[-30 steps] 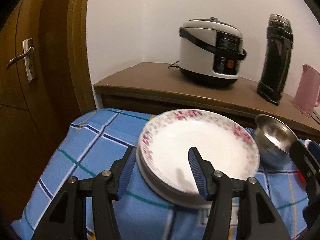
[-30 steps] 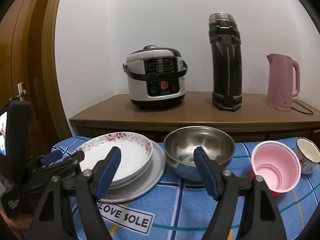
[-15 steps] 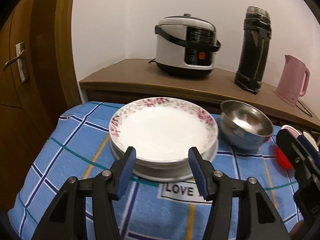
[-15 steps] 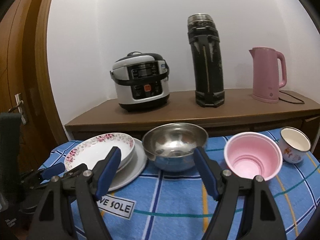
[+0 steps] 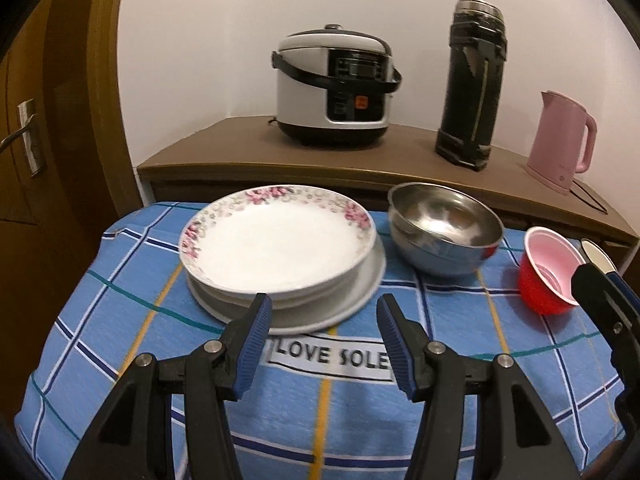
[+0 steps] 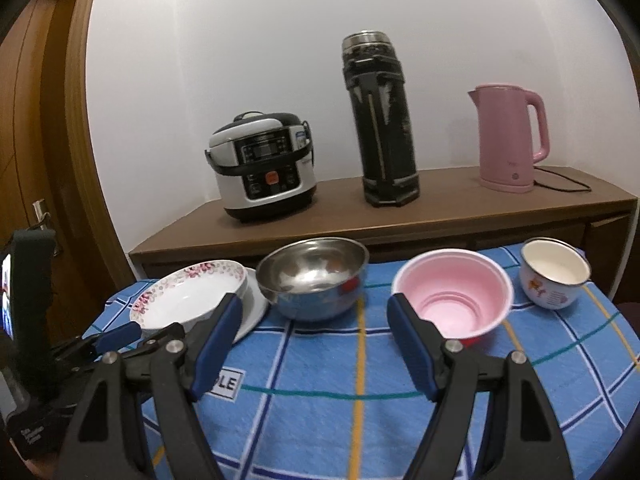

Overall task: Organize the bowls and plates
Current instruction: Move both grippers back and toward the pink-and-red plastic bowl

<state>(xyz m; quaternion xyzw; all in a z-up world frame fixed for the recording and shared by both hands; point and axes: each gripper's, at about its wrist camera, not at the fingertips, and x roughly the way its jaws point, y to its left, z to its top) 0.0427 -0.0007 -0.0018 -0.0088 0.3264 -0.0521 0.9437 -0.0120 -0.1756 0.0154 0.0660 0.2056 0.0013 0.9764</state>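
Observation:
A flowered white plate (image 5: 276,248) tops a stack of plates (image 5: 340,308) on the blue checked cloth (image 5: 320,408). To its right stand a steel bowl (image 5: 444,228), a red cup with a pink inside (image 5: 548,272) and a white enamel mug (image 6: 556,276). My left gripper (image 5: 324,336) hangs open just in front of the plate stack, with nothing between its fingers. My right gripper (image 6: 312,328) is open too, short of the steel bowl (image 6: 312,276) and the pink cup (image 6: 452,296). The flowered plate (image 6: 188,296) shows at left in the right wrist view.
Behind the table a brown sideboard (image 6: 440,212) carries a rice cooker (image 6: 264,172), a tall black flask (image 6: 380,120) and a pink kettle (image 6: 512,136). A wooden door (image 5: 32,128) with a handle is at left. A "LOVE SOLE" label (image 5: 332,356) is on the cloth.
Both grippers have drawn back from the dishes toward the near side of the table; the plates and bowl look farther away. More of the cloth, the cup and the mug came into view.

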